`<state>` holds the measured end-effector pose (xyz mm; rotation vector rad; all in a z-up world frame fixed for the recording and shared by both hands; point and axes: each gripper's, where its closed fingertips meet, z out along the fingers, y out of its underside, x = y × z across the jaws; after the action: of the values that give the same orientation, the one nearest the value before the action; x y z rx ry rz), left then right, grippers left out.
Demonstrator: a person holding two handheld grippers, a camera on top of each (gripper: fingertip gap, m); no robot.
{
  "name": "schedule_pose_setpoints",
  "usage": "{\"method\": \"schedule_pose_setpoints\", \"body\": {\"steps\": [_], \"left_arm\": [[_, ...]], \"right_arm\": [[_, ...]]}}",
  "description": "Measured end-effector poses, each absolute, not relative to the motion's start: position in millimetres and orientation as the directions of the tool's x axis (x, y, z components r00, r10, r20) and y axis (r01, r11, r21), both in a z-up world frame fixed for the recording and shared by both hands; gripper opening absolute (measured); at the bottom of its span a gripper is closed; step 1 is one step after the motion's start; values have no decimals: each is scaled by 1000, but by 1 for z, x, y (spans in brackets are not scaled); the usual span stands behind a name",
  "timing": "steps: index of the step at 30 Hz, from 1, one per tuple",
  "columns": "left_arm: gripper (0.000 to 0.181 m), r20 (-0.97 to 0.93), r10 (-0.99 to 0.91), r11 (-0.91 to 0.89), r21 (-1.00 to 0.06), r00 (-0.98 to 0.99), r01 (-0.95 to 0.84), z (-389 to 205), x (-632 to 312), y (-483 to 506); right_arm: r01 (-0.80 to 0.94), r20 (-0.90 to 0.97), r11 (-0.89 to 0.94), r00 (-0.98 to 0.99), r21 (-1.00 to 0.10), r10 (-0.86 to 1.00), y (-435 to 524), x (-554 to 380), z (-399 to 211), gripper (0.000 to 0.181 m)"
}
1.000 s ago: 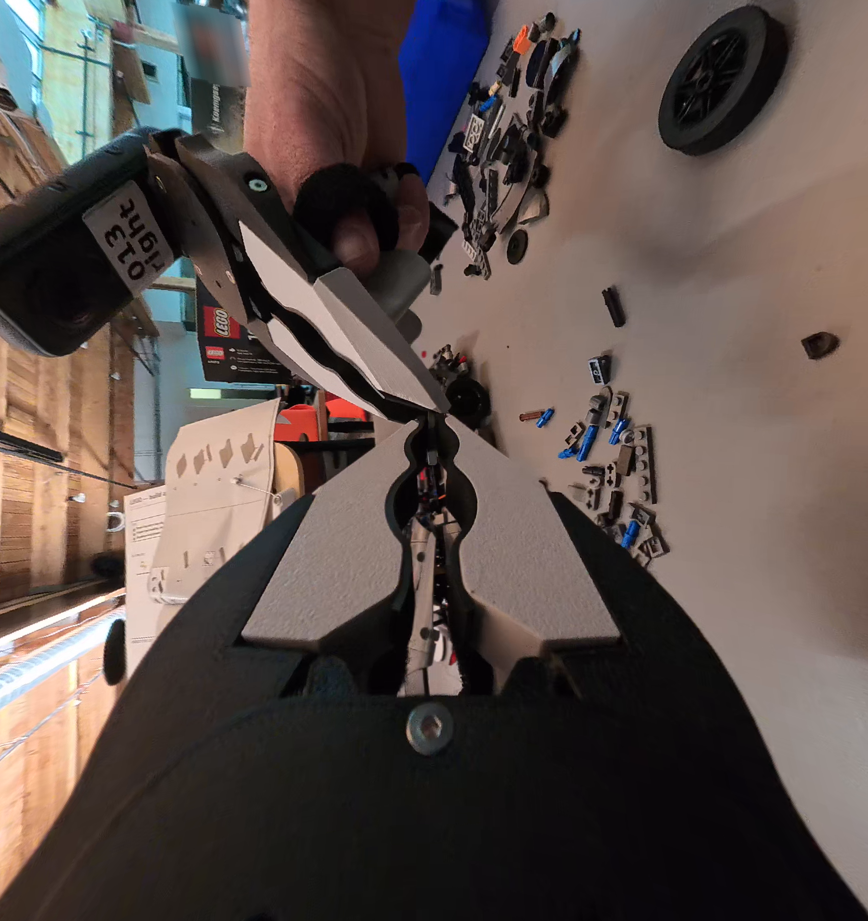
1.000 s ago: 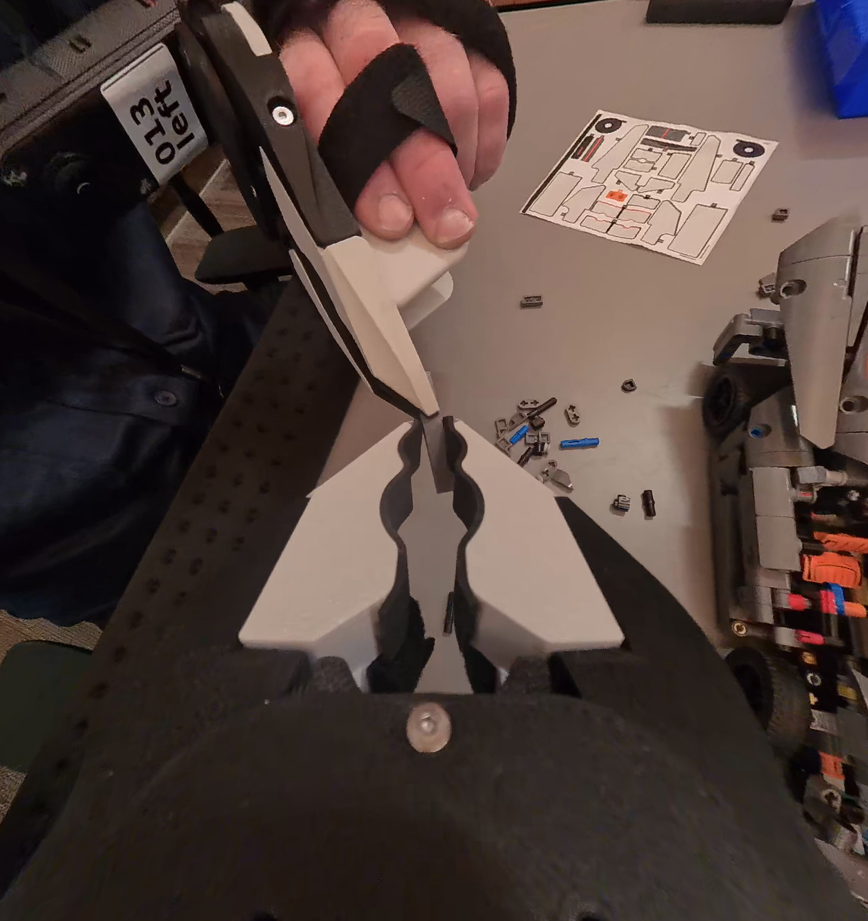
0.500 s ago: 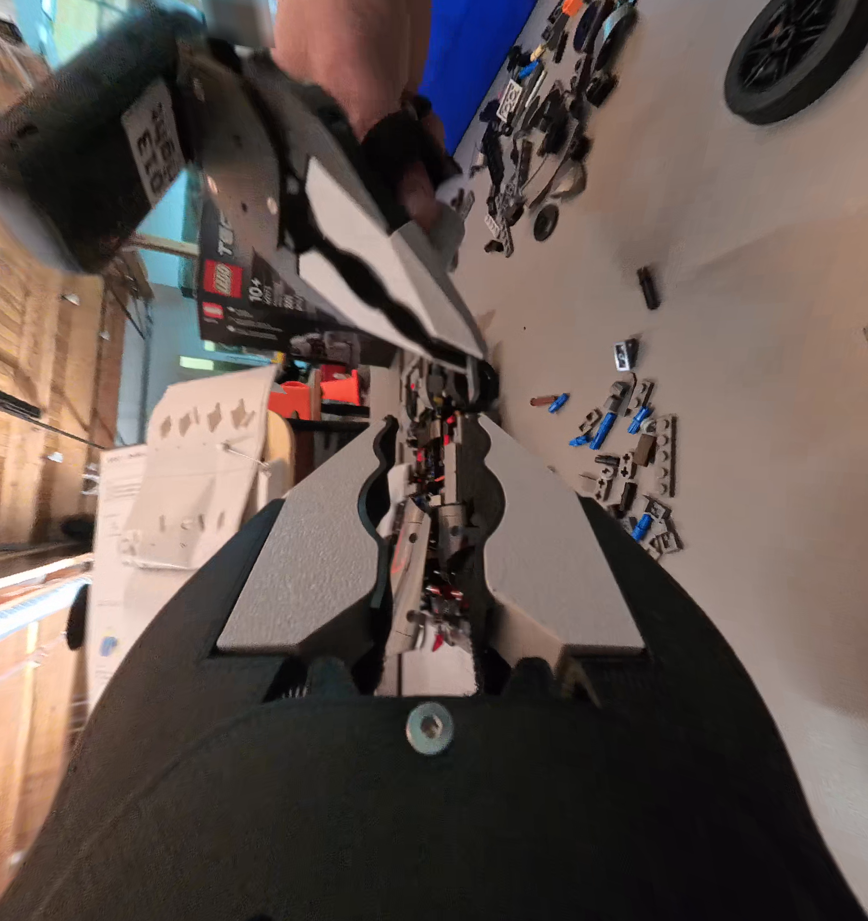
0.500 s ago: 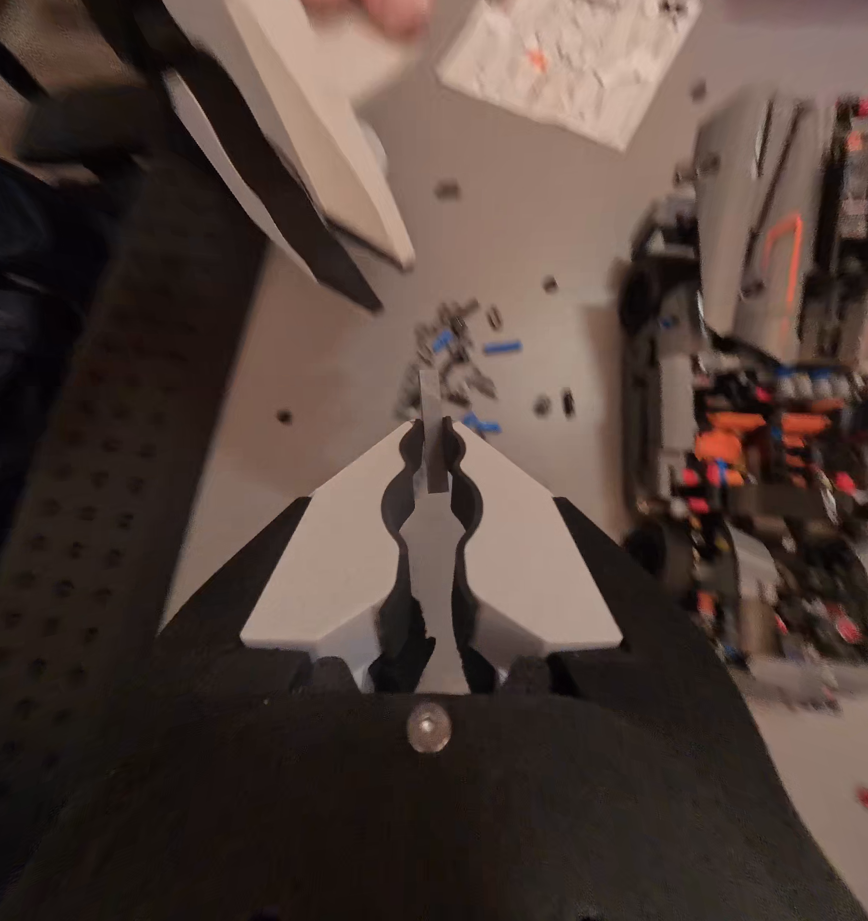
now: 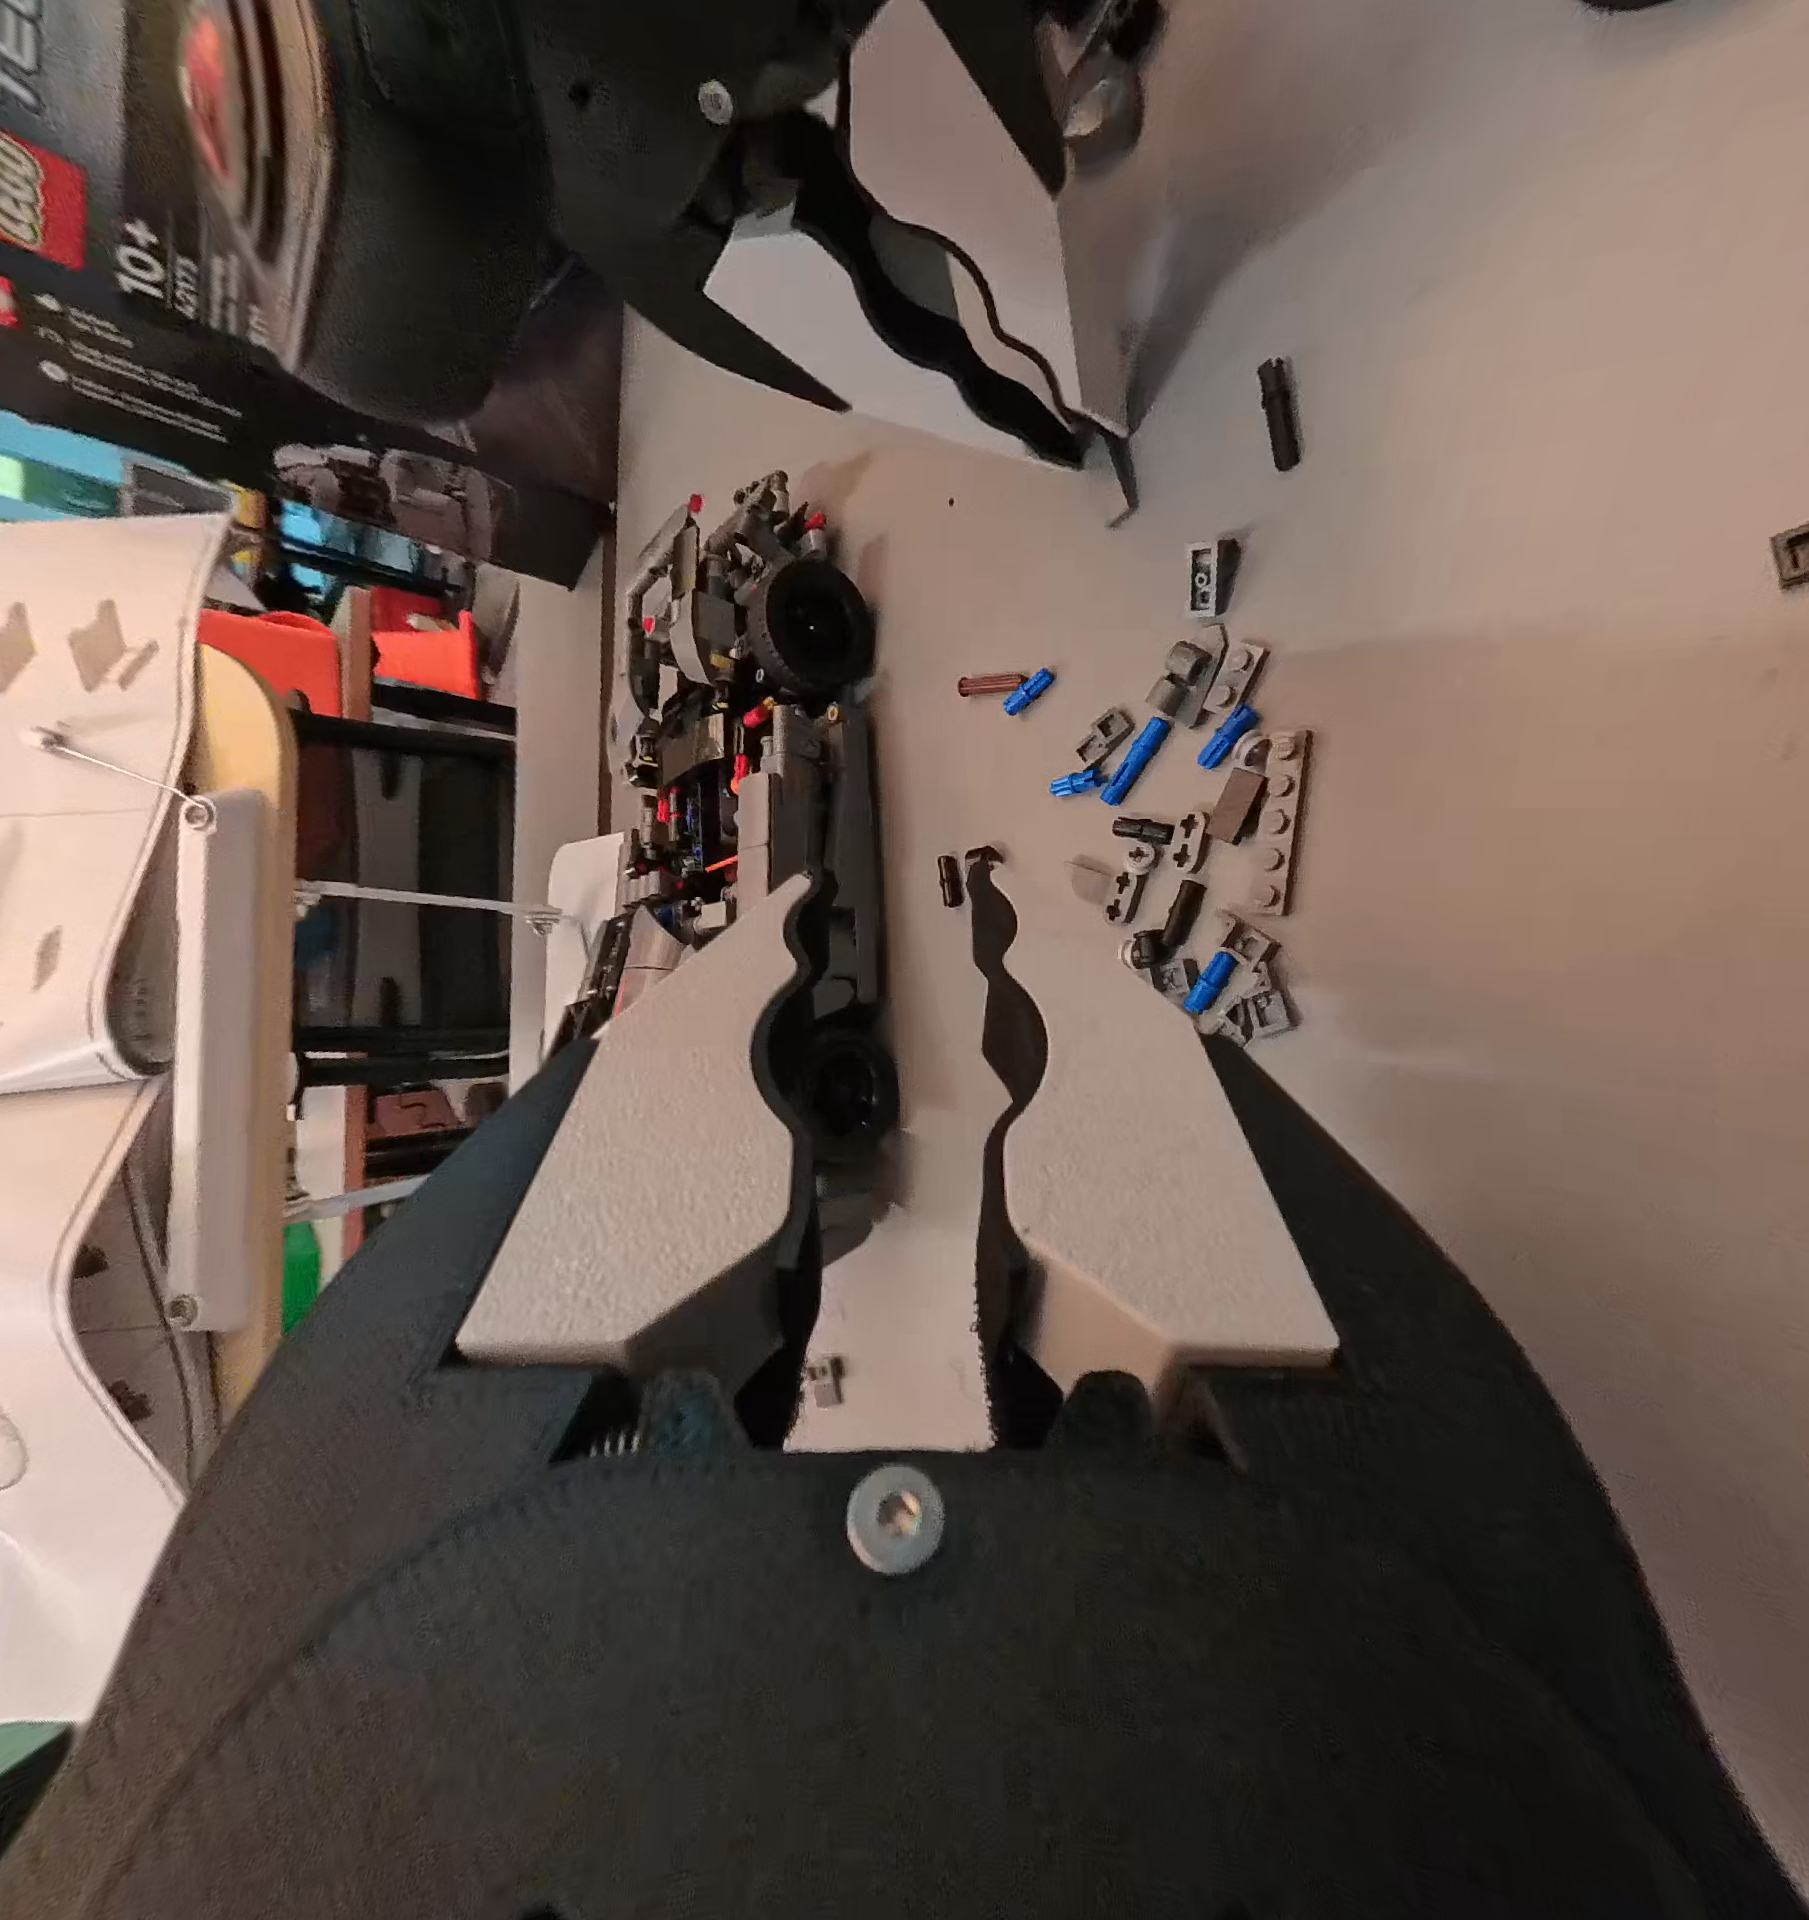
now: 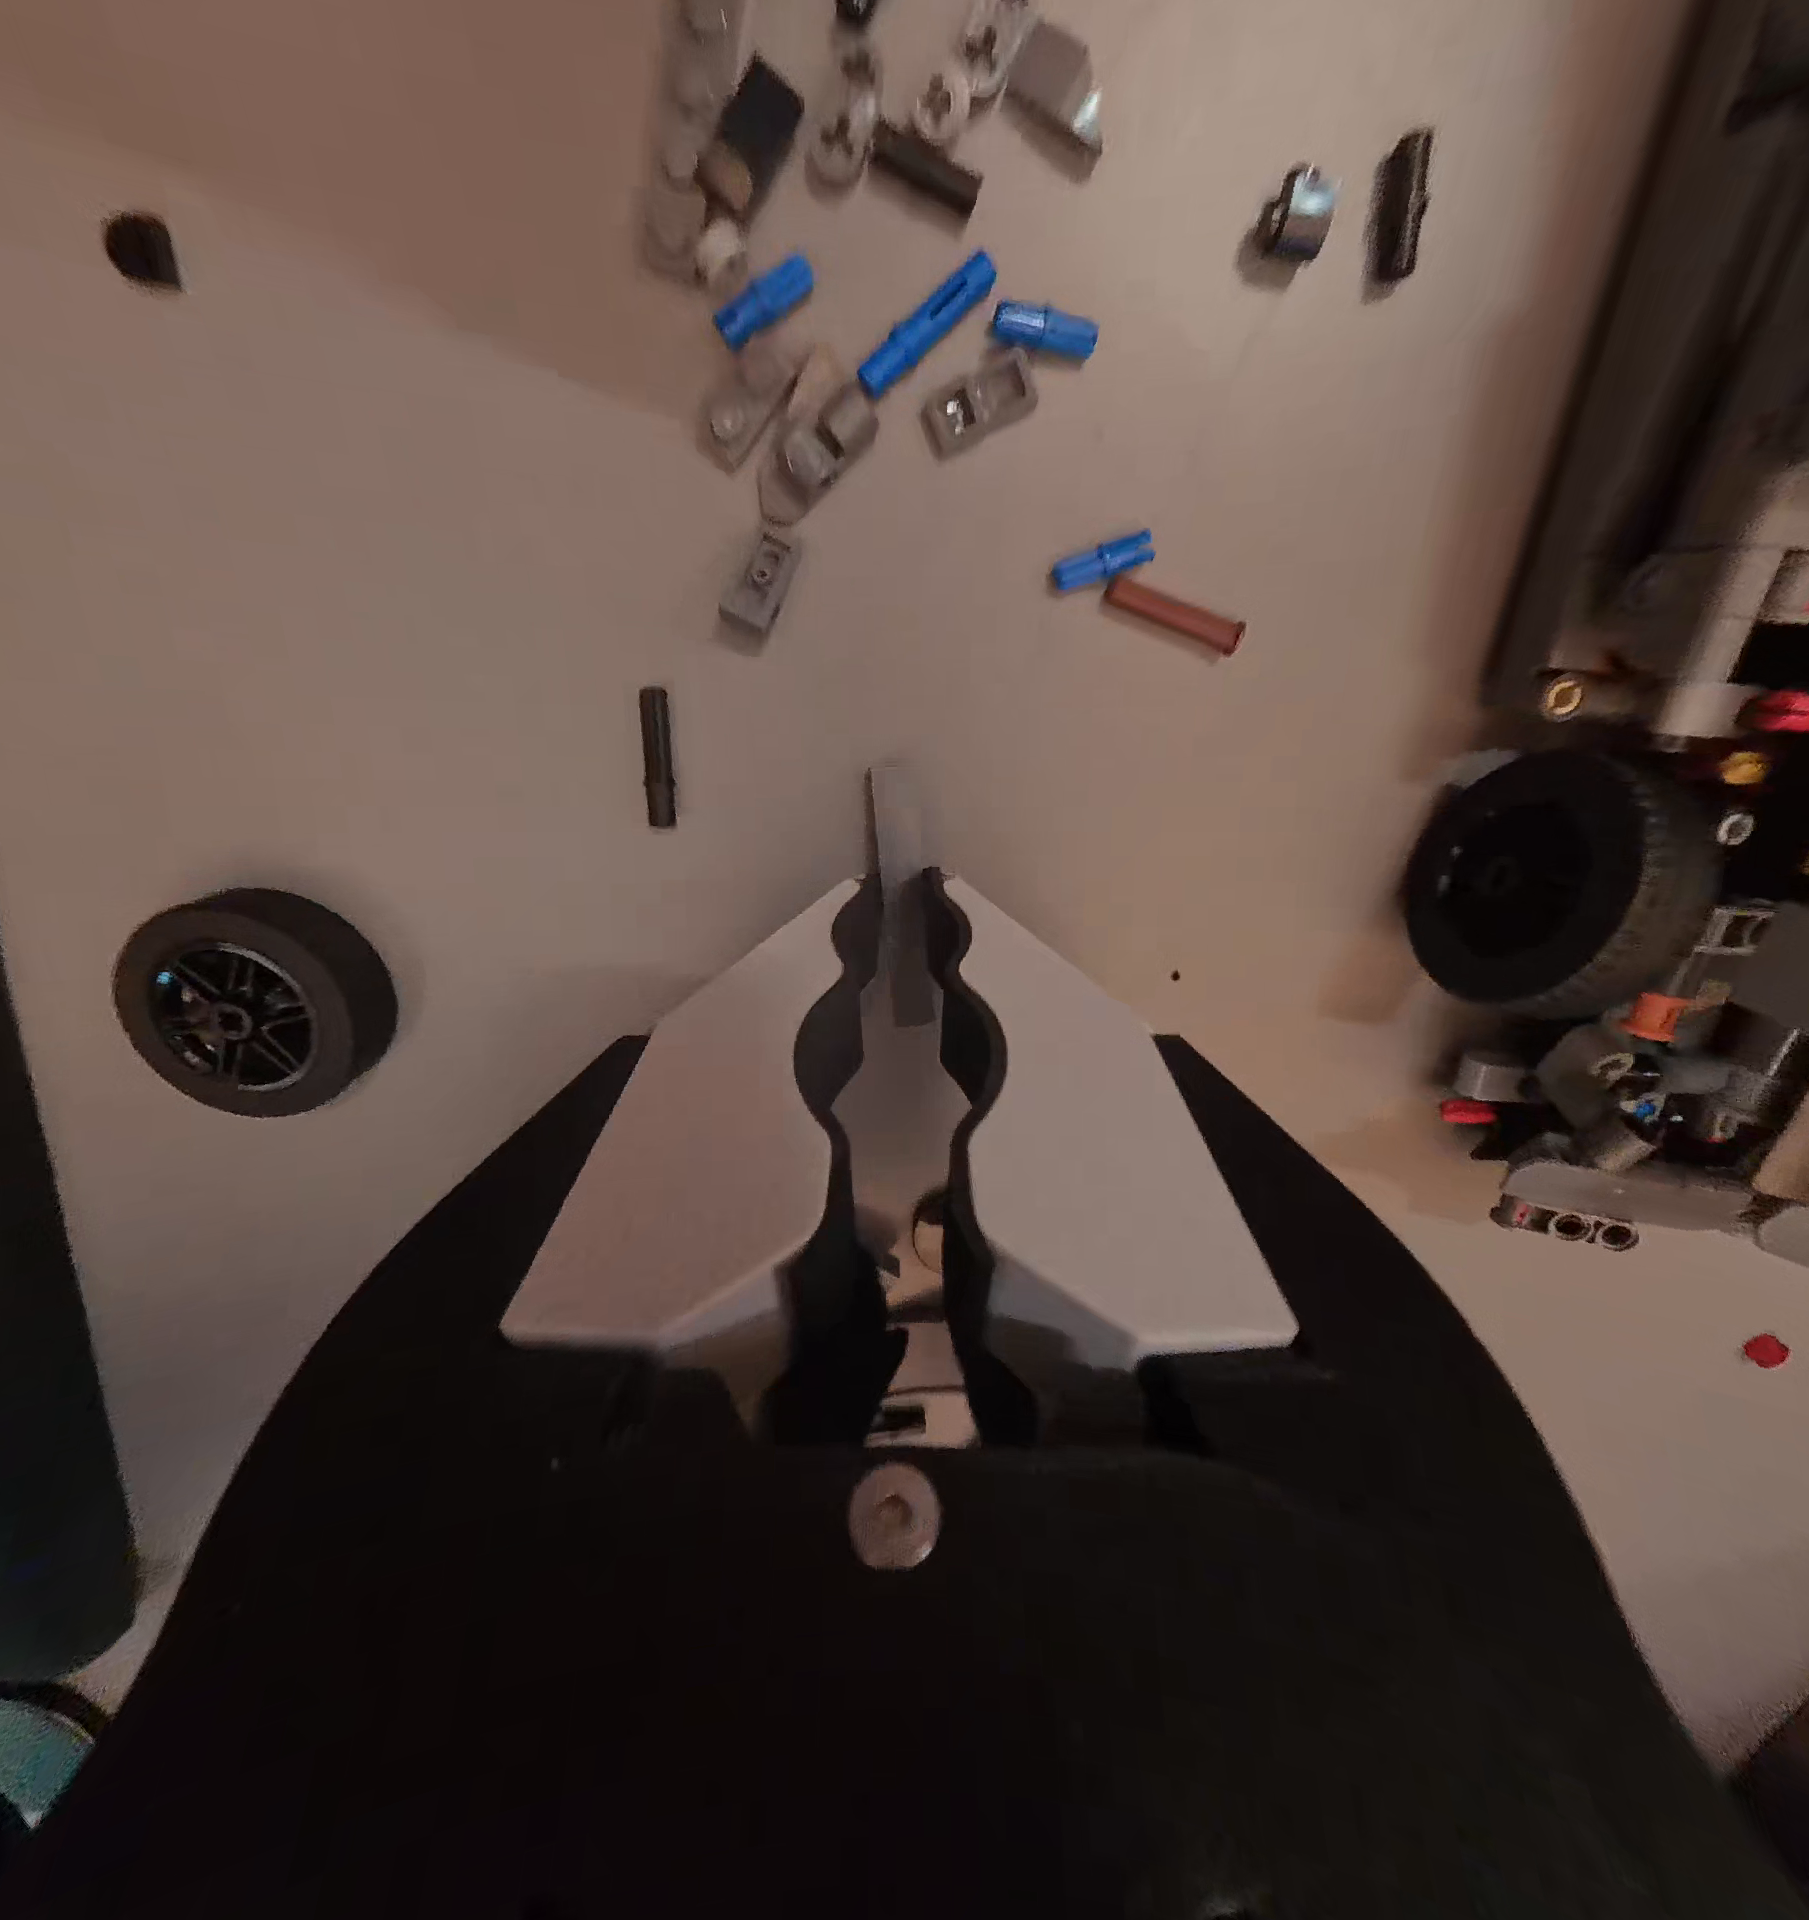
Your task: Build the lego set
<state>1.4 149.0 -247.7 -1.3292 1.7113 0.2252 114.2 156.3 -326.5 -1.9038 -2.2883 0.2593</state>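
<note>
A loose black wheel (image 6: 254, 1003) on the table (image 6: 360, 520) is shown only in the right wrist view, the set's box (image 5: 152, 208) only in the left. The left gripper (image 5: 889, 883) is spread empty beside the half-built grey car (image 5: 765, 748); a thin grey piece (image 6: 900, 894) is clamped by the right gripper (image 6: 898, 883)

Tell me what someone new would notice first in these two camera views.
Probably the half-built grey and black Lego car lying at the table's far edge, ahead of the open left gripper. Next, the right gripper, its jaws shut on a thin flat grey Lego piece, with a loose black spoked wheel to its left and scattered blue pins beyond.
</note>
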Motion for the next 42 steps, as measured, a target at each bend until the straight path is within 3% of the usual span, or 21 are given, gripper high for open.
{"method": "schedule_pose_setpoints", "body": {"steps": [6, 11, 13, 16, 20, 23, 28, 35, 42], "left_arm": [[34, -695, -714, 273, -388, 84, -880, -227, -31, 169], [42, -499, -801, -76, -464, 331, -883, -203, -126, 204], [48, -402, -801, -257, -439, 444, -861, -212, -178, 213], [43, -310, -762, -459, -360, 568, -812, -244, -250, 219], [58, -143, -675, -660, -322, 724, -679, -290, -306, 216], [62, -74, -638, -712, -320, 766, -625, -302, -317, 212], [65, -16, -605, -772, -229, 796, -592, -328, -326, 201], [54, -15, -599, -770, -264, 801, -581, -327, -323, 206], [24, -29, -644, -732, -268, 764, -627, -326, -315, 205]], "right_arm": [[954, -30, 157, -171, -254, 985, 152, 110, -325, 20], [946, 19, 146, -147, -288, 989, 161, 106, -314, 22], [940, 55, 143, -133, -309, 990, 166, 103, -309, 21], [935, 75, 141, -123, -324, 990, 170, 101, -306, 17], [931, 81, 146, -126, -333, 989, 170, 100, -305, 15], [931, 81, 149, -129, -333, 988, 170, 99, -305, 15], [927, 78, 146, -127, -347, 989, 170, 98, -304, 13], [925, 81, 149, -128, -349, 988, 170, 97, -304, 12], [919, 86, 150, -127, -364, 988, 171, 96, -301, 11]]}}
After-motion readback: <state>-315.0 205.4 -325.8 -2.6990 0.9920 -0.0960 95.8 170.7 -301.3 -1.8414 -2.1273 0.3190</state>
